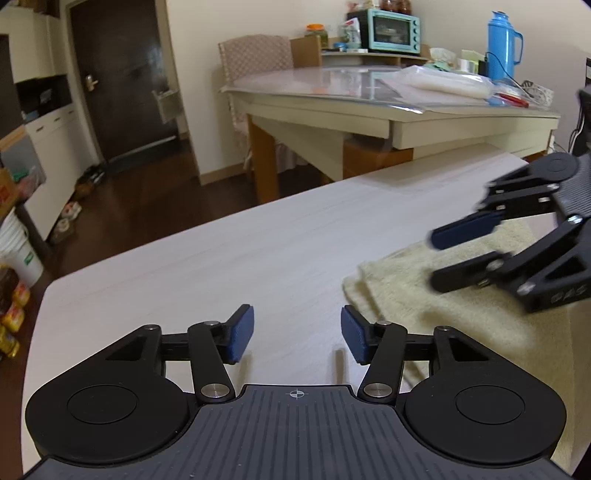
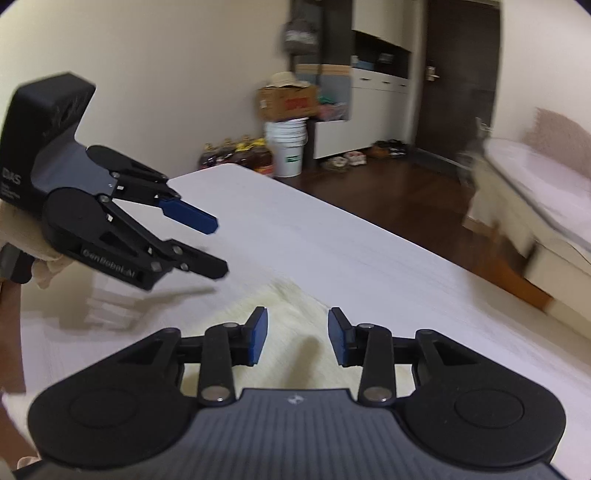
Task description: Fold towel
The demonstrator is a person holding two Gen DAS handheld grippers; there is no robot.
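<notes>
A cream towel (image 1: 417, 295) lies folded on the pale wooden table (image 1: 258, 251), at the right of the left wrist view. My left gripper (image 1: 297, 338) is open and empty over bare table, just left of the towel's edge. My right gripper (image 1: 436, 258) hovers open above the towel. In the right wrist view my right gripper (image 2: 297, 338) is open and empty just above the towel (image 2: 291, 306). My left gripper (image 2: 218, 245) shows at the left, open, above the table (image 2: 369, 251).
A second table (image 1: 369, 107) stands behind with a blue thermos (image 1: 502, 44), plastic bags and a teal oven (image 1: 393, 29). A chair (image 1: 255, 62) stands by it. Buckets, bottles and boxes stand on the floor to the left (image 1: 18, 254).
</notes>
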